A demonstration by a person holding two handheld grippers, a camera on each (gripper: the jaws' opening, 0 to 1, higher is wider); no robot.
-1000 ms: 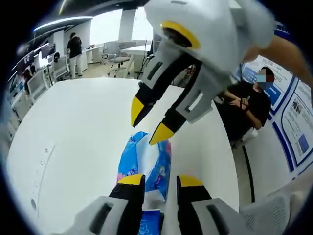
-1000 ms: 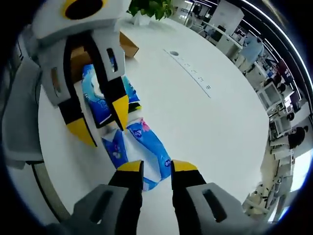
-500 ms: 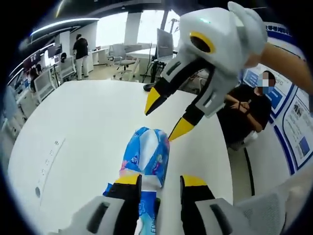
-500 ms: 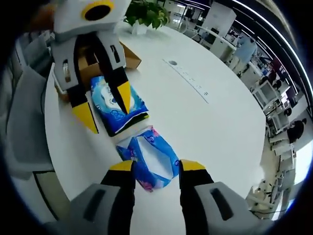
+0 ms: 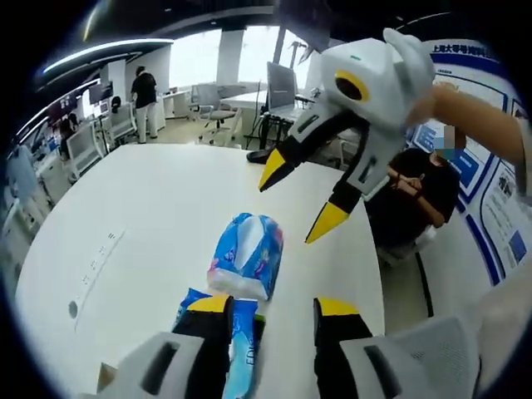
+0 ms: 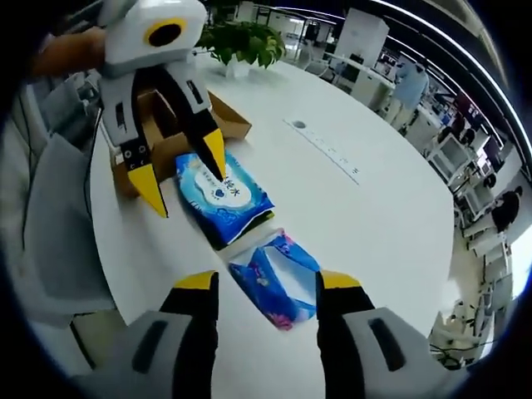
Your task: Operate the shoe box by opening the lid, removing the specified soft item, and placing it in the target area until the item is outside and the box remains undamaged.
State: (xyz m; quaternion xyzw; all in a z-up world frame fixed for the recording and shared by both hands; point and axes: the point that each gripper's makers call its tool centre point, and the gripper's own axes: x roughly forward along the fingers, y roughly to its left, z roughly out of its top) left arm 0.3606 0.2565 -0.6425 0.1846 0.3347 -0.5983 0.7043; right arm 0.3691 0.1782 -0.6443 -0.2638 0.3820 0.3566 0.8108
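Open-plan office, large white meeting table.

White table (image 5: 166,208) with a built-in strip of sockets (image 6: 326,146). Behind it, rows of desks with monitors (image 5: 83,137) and swivel chairs (image 5: 209,104); a person stands at a far desk (image 5: 146,93). Potted plant (image 6: 241,41) at the table's end; blue-and-white wall posters (image 5: 507,208); ceiling light strips.

On the white table (image 6: 391,208) lie two blue soft packs (image 6: 223,196) (image 6: 278,278), one brown shoe box (image 6: 158,125) and one potted plant (image 6: 241,41).
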